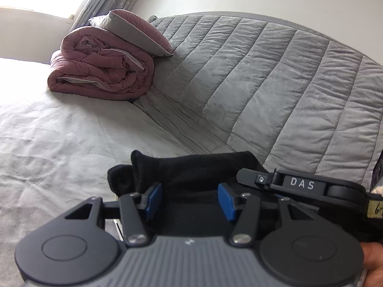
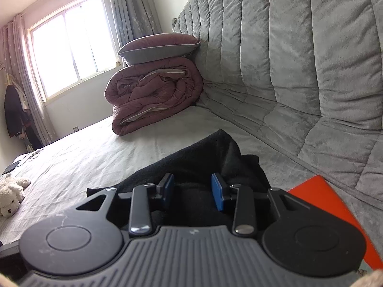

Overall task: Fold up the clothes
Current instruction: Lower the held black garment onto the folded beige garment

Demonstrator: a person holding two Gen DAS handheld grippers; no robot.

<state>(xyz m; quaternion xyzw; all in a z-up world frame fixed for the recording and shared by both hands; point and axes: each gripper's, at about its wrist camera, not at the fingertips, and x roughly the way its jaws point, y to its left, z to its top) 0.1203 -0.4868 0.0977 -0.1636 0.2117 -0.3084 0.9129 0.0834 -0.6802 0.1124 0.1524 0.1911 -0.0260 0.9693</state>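
Left wrist view: left gripper (image 1: 189, 199) low centre of frame, jaws wide apart, blue pads (image 1: 153, 198) on either side of a black garment (image 1: 191, 167) but not pinching it; cloth lies bunched just ahead and under the fingers. Lower right of frame, the right gripper (image 1: 304, 185) comes in side-on, marked "DAS", lying across the garment's right end; its jaws can't be read from here. A bit of a hand (image 1: 373, 260) shows at the right edge, wrapped behind the left gripper's body.

Right wrist view: right gripper (image 2: 192, 190) low centre, pointing forward and level over the bed, jaws wide, blue pads (image 2: 217, 195) clear of each other with black garment (image 2: 203, 157) between and beyond them, nothing clamped. Garment lies as a dark heap on the pale bed sheet (image 2: 83, 157), centre of frame. Orange flat item (image 2: 328, 198) at lower right, beside the garment, partly hidden by the gripper.

Mid frame left: white plush toy (image 2: 10, 195) on the sheet at left edge. Right side: grey quilted cover (image 2: 299, 59) rising up behind the bed. Farther back, upper centre: rolled maroon duvet (image 2: 153, 95) with a maroon pillow (image 2: 158, 47) on top, against the grey cover. Far upper left: bright window (image 2: 71, 43), curtains (image 2: 131, 7), dark coat (image 2: 15, 110) hanging at left.
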